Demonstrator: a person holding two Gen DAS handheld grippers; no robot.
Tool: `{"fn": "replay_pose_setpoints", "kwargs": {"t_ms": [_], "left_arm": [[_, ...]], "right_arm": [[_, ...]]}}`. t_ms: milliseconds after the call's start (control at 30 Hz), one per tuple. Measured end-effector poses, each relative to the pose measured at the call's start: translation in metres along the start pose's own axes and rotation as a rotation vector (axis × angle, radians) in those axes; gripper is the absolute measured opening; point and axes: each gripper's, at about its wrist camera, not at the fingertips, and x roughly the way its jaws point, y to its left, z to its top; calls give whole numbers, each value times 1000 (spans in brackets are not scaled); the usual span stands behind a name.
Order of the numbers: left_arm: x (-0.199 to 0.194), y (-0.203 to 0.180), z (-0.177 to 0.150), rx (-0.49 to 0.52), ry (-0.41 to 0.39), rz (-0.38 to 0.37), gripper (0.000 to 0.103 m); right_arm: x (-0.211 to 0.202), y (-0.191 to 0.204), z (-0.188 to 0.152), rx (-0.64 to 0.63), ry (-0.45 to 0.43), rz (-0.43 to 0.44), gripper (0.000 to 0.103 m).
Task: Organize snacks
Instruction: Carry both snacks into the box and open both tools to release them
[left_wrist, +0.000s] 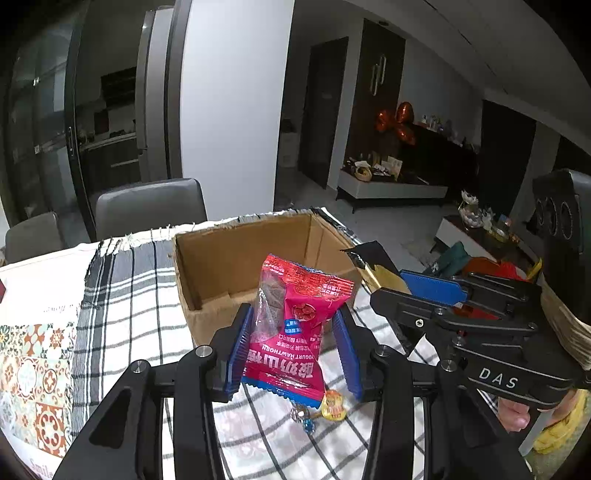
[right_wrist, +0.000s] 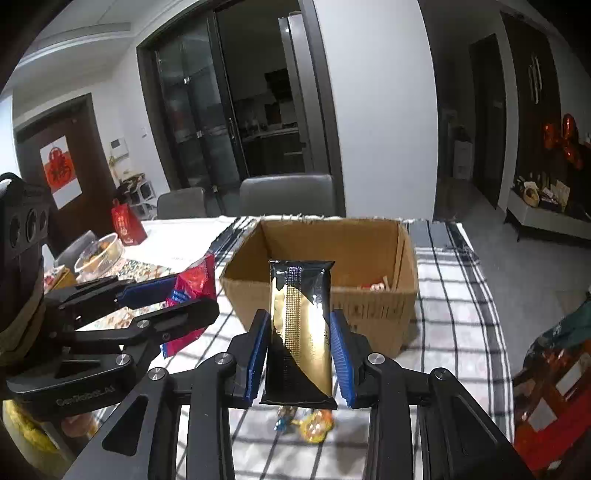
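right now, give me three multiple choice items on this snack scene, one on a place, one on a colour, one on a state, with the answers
1. Where does the cardboard box stand?
A. on the checked cloth, beyond both grippers
B. on a chair
C. on the floor

2. What colour is the packet in the left gripper?
A. green
B. red-pink
C. white

3. What state is the right gripper in?
A. open and empty
B. shut on a black and gold packet
C. shut on a spoon

Answers:
1 A: the box sits on the checked cloth ahead of the fingers.
2 B: the red-pink packet stands between the blue pads.
3 B: the pads press the black and gold packet on both sides.
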Motion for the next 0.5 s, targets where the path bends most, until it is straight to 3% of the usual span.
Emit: {"fn": "replay_pose_setpoints", "kwargs": {"t_ms": [500], "left_arm": [[41, 28, 41, -35, -18, 32, 43]], "right_arm": [[33, -21, 42, -15, -28, -20, 34]]}}
